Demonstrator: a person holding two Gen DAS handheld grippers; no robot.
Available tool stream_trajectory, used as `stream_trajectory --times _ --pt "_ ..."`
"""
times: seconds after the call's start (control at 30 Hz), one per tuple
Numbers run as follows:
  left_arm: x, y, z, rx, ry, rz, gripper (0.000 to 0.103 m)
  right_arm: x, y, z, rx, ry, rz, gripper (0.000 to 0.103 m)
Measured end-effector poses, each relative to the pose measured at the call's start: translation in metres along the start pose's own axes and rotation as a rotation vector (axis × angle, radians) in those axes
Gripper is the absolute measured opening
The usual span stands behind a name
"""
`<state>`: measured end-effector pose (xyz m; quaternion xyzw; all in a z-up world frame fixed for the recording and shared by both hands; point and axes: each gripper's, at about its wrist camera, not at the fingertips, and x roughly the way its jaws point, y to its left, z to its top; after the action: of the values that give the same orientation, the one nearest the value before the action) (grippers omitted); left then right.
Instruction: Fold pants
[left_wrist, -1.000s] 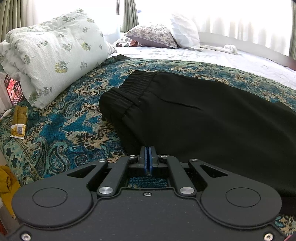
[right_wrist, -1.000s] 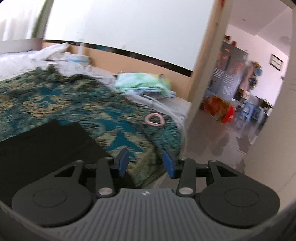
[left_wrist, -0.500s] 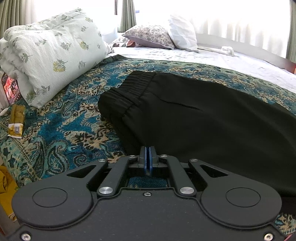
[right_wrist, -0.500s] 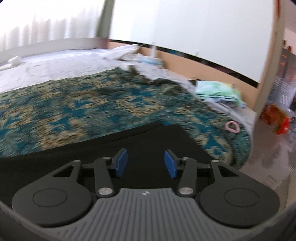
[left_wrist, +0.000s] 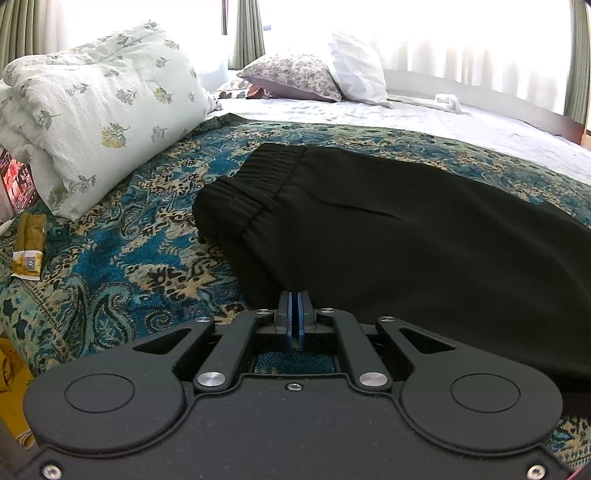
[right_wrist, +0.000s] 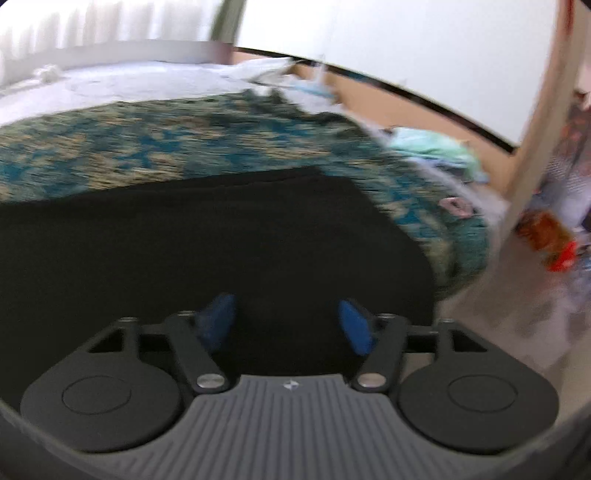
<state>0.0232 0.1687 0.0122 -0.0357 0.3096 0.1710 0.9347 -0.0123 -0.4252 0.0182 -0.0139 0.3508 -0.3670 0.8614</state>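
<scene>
Black pants (left_wrist: 406, 236) lie flat on a blue paisley bedspread (left_wrist: 122, 258), with the elastic waistband (left_wrist: 255, 184) at the left end. My left gripper (left_wrist: 294, 314) is shut with nothing visible between its pads, at the near edge of the pants just below the waist. In the right wrist view, the leg end of the pants (right_wrist: 229, 236) fills the lower middle. My right gripper (right_wrist: 286, 321) is open wide, low over the black cloth near its hem end. That view is blurred.
A folded floral quilt (left_wrist: 92, 118) lies left of the waistband, with two pillows (left_wrist: 295, 77) at the head of the bed. A yellow packet (left_wrist: 29, 243) lies at the left edge. The bed edge (right_wrist: 469, 251) and floor are to the right of the hem.
My right gripper has swung left from the bed's edge to over the pants' leg end, and its jaws have opened wider. My left gripper has barely moved.
</scene>
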Motion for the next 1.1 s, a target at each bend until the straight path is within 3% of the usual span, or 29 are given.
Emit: stream_trajectory --times 0.17,0.57,0.7,0.9,1.1 --pt "0.0 0.002 -0.001 -0.014 -0.003 -0.007 0.005 -0.01 0.004 0.008 -0.046 -0.001 -0.071 0.077" --pt "0.0 0.006 0.006 -0.037 0.019 -0.029 0.008 -0.043 0.018 0.025 0.023 -0.015 0.118 0.077" --pt "-0.008 0.004 0.015 -0.058 0.009 -0.049 0.035 -0.056 0.029 0.031 0.049 -0.017 0.234 0.077" --pt "-0.026 -0.008 0.028 -0.023 -0.052 -0.092 0.045 -0.08 0.089 0.038 -0.009 -0.027 0.466 0.08" --pt "-0.031 -0.023 0.025 0.046 -0.055 -0.17 0.046 -0.1 0.174 0.045 -0.124 -0.025 0.665 0.081"
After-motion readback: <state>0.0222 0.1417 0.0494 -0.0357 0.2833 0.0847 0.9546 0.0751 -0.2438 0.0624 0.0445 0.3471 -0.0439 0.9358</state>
